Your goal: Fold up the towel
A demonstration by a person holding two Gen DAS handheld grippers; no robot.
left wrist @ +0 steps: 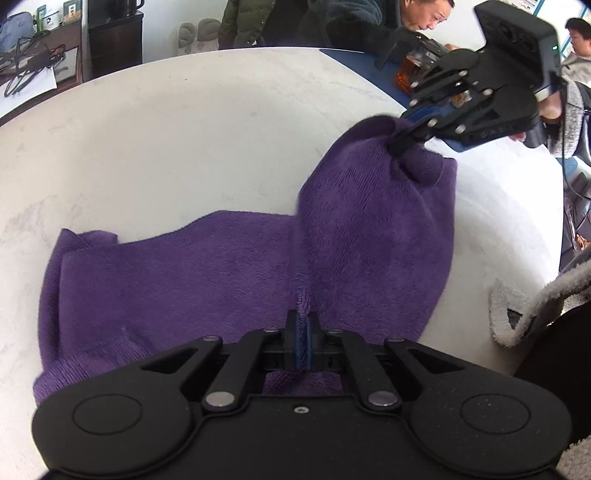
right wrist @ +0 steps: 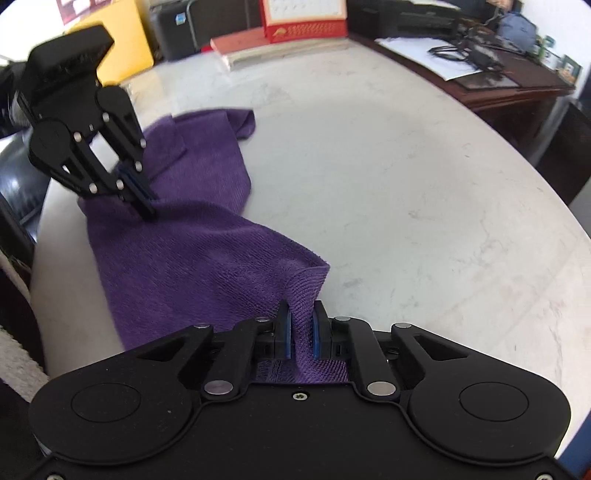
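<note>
A purple towel (left wrist: 192,273) lies partly on the white marble table (left wrist: 184,129), its right part lifted. My left gripper (left wrist: 302,325) is shut on a bunched edge of the towel near the table's front. My right gripper (left wrist: 400,142) pinches another corner and holds it up above the table. In the right wrist view, the right gripper (right wrist: 301,325) has towel cloth (right wrist: 207,258) pinched between its blue pads, and the left gripper (right wrist: 142,206) grips the towel at the left. The towel's far end (right wrist: 221,122) rests flat on the table.
People sit behind the table at the back (left wrist: 424,18). A blue mat with a glass of amber drink (left wrist: 404,74) lies at the far right. A red calendar and books (right wrist: 295,26) stand at the table's far side. A dark desk with cables (right wrist: 480,62) stands beyond.
</note>
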